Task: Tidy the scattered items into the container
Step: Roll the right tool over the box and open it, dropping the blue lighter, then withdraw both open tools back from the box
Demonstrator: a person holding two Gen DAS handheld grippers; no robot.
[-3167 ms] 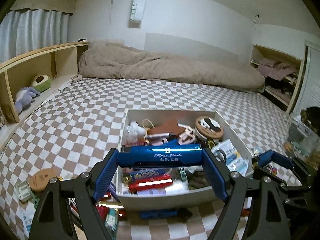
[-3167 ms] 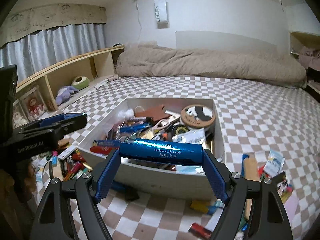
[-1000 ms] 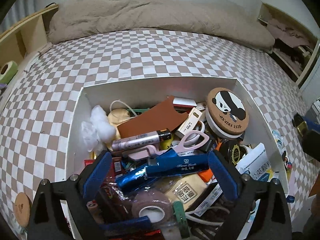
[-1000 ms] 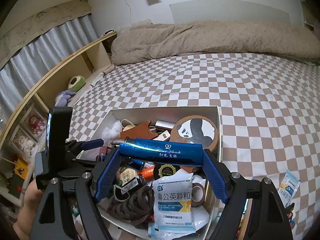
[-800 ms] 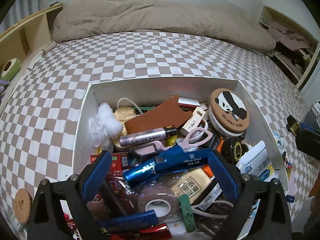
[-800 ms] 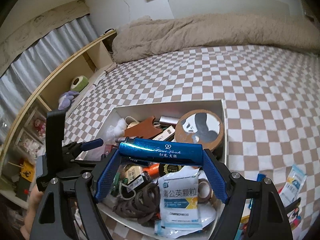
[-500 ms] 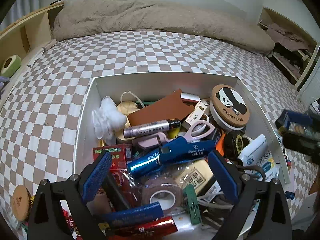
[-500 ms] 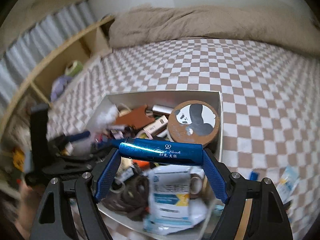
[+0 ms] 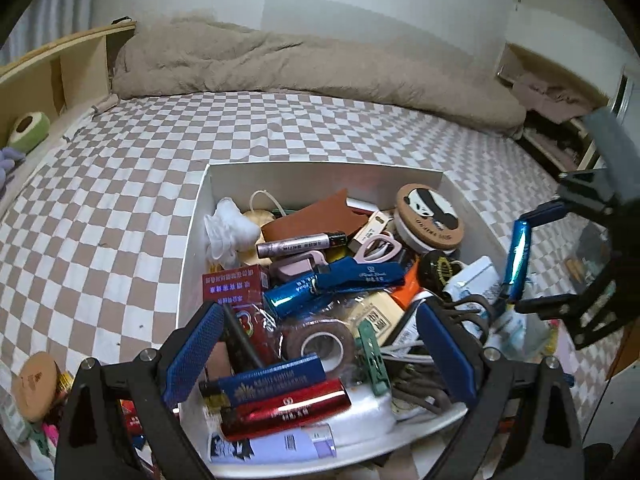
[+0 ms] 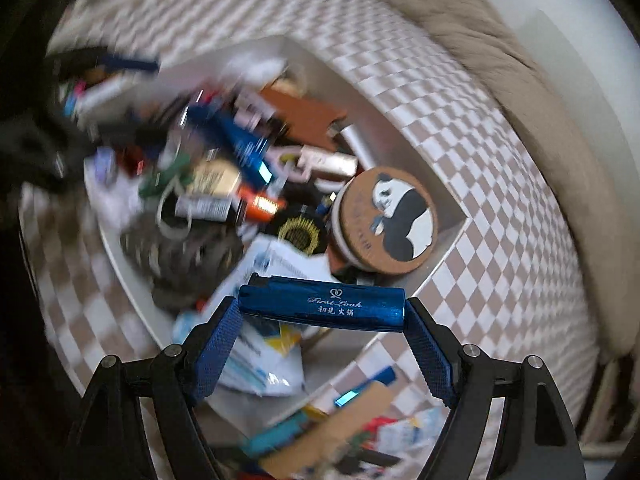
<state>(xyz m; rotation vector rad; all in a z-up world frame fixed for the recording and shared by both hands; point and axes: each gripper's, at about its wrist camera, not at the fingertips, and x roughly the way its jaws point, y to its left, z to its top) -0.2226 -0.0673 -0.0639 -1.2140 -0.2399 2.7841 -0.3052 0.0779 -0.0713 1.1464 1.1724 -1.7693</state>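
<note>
The white box [image 9: 320,170] on the checkered bed is heaped with small items. My left gripper [image 9: 320,354] stands open over its near edge, nothing between its fingers. A shiny blue "First Look" bar [image 9: 298,294] lies among the items just beyond it. My right gripper [image 10: 322,310] is shut on a second blue bar [image 10: 360,308], held end to end and tipped steeply down over the box's right near corner [image 10: 460,216]. In the left wrist view that right gripper [image 9: 524,258] stands on edge at the box's right side, its blue bar [image 9: 516,254] upright. The right wrist view is blurred.
A panda-lid tin [image 10: 394,216] sits in the box's far right. Loose items lie on the bed at the box's left [image 9: 34,380] and right [image 10: 352,420]. A beige duvet [image 9: 320,68] lies at the back, a wooden shelf [image 9: 60,76] at the left.
My left gripper let its blue bar go in the box and has drawn back, open. My right gripper, still holding its bar, rolled and tipped down over the box.
</note>
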